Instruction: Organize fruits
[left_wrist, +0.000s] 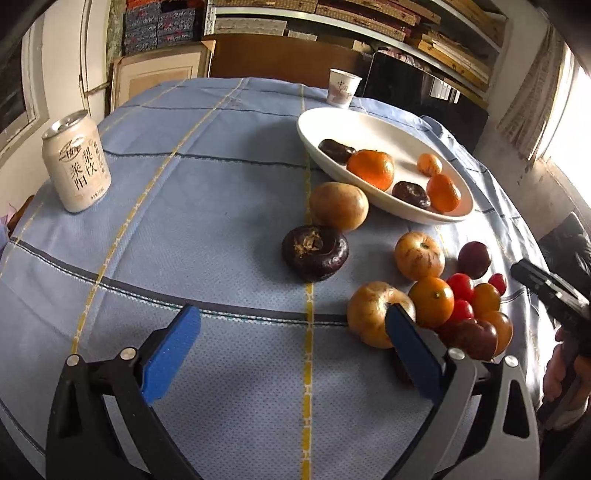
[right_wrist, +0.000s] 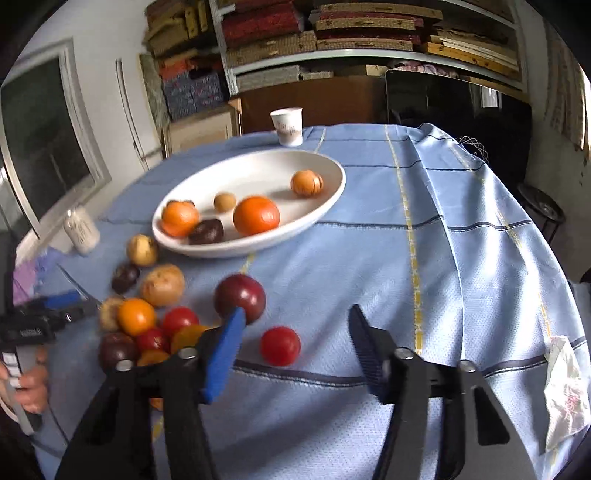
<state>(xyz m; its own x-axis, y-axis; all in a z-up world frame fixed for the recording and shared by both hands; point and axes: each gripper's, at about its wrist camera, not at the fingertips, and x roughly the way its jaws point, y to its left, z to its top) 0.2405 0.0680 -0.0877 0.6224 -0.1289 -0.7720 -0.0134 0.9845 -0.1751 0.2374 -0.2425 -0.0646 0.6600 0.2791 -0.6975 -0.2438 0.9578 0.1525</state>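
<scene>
A white oval plate (left_wrist: 373, 122) (right_wrist: 258, 170) holds oranges and dark fruits. A pile of loose fruit lies on the blue cloth: a dark water chestnut (left_wrist: 314, 252), tan fruits (left_wrist: 338, 205) (left_wrist: 419, 254), an orange (left_wrist: 431, 302), small tomatoes. My left gripper (left_wrist: 293, 328) is open and empty, its right finger beside a tan fruit (left_wrist: 369, 314). My right gripper (right_wrist: 295, 332) is open and empty, with a red tomato (right_wrist: 280, 345) between its fingers and a dark plum (right_wrist: 240, 297) at its left finger. It also shows at the left wrist view's right edge (left_wrist: 550, 291).
A drink can (left_wrist: 77, 162) (right_wrist: 81, 229) stands at the table's left. A paper cup (left_wrist: 342, 88) (right_wrist: 288, 126) stands behind the plate. A crumpled wrapper (right_wrist: 565, 387) lies at the right edge. Shelves and boxes stand behind the round table.
</scene>
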